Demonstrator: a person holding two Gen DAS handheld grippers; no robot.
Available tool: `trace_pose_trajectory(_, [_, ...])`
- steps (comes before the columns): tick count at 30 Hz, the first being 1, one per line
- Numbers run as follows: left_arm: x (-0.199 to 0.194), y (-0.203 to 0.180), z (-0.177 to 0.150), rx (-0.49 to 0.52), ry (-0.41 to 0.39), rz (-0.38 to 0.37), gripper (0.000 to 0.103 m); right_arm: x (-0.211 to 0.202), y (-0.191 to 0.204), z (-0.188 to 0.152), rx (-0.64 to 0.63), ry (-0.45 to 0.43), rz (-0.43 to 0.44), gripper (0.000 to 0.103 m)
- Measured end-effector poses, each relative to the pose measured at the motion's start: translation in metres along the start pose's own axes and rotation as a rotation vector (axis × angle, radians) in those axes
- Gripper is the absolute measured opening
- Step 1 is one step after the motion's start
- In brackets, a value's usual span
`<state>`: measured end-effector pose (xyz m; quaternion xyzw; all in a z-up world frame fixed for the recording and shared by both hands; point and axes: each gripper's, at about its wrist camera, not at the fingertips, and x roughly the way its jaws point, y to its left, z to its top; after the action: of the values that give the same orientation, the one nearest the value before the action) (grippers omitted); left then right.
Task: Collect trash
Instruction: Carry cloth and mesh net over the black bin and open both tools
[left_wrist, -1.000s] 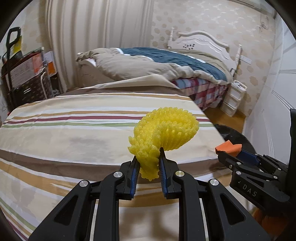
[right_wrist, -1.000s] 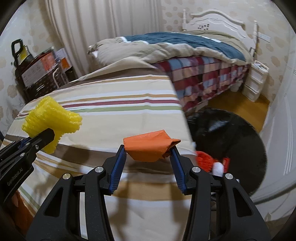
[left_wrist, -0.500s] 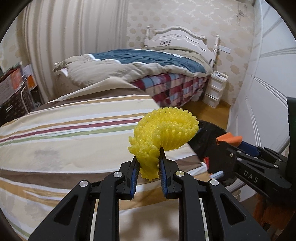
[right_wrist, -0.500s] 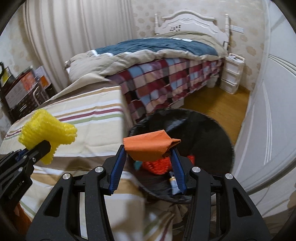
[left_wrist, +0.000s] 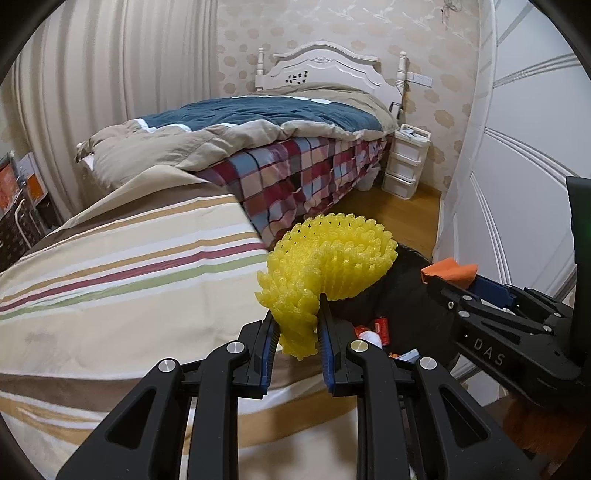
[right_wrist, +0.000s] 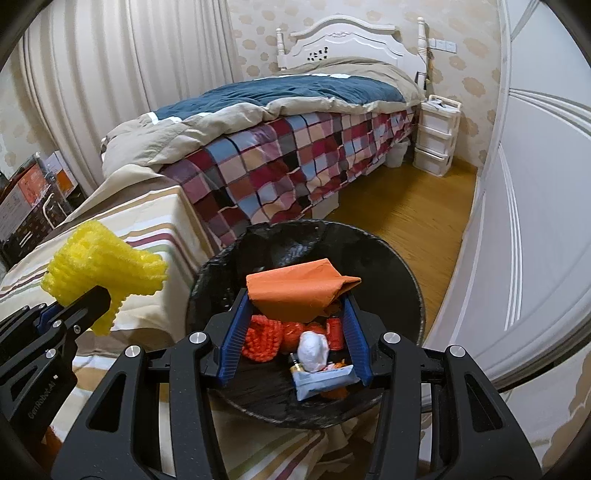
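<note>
My left gripper (left_wrist: 297, 325) is shut on a yellow foam net (left_wrist: 328, 262) and holds it over the edge of the striped bed, left of the bin; the net also shows in the right wrist view (right_wrist: 99, 266). My right gripper (right_wrist: 295, 306) is shut on a folded orange paper (right_wrist: 299, 291) and holds it above the open black trash bin (right_wrist: 391, 258). The orange paper also shows in the left wrist view (left_wrist: 450, 271). The bin holds orange netting (right_wrist: 266, 339), a white crumpled wad (right_wrist: 313, 350) and a blue packet (right_wrist: 325, 380).
The striped bed cover (left_wrist: 110, 288) lies to the left. A bed with a checked quilt (right_wrist: 288, 162) stands beyond the bin. A white drawer unit (right_wrist: 437, 136) stands at the far wall. A white wardrobe door (right_wrist: 535, 221) lines the right side. Wooden floor (right_wrist: 413, 206) lies between them.
Both grippers have swung right, off the striped bed toward the bin. The right gripper with the orange paper now hangs over the bin's opening. Both grips are unchanged.
</note>
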<state>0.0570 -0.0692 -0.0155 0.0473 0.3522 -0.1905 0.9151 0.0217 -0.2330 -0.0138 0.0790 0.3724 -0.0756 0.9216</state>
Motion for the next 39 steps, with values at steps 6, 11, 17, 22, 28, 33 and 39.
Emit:
trace_pose_trajectory(6, [0.017, -0.014, 0.006, 0.025, 0.014, -0.002, 0.022, 0.009, -0.015, 0.002, 0.029, 0.006, -0.007, 0.047])
trace_pose_trajectory(11, [0.028, -0.024, 0.008, 0.033, 0.029, -0.002, 0.022, 0.020, -0.023, 0.004, 0.043, 0.019, -0.009, 0.047])
trace_pose_trajectory(17, [0.037, -0.032, 0.010, 0.047, 0.041, -0.002, 0.022, 0.028, -0.032, 0.003, 0.059, 0.032, -0.013, 0.047])
trace_pose_trajectory(22, [0.040, -0.037, 0.010, 0.062, 0.045, 0.003, 0.022, 0.031, -0.033, 0.005, 0.060, 0.033, -0.014, 0.048])
trace_pose_trajectory(28, [0.042, -0.038, 0.010, 0.070, 0.047, 0.015, 0.042, 0.033, -0.036, 0.006, 0.065, 0.034, -0.015, 0.049])
trace_pose_trajectory(33, [0.040, -0.035, 0.009, 0.064, 0.039, 0.019, 0.061, 0.033, -0.040, 0.005, 0.075, 0.024, -0.033, 0.059])
trace_pose_trajectory(39, [0.033, -0.032, 0.010, 0.055, 0.015, 0.033, 0.072, 0.028, -0.039, 0.006, 0.073, 0.012, -0.053, 0.064])
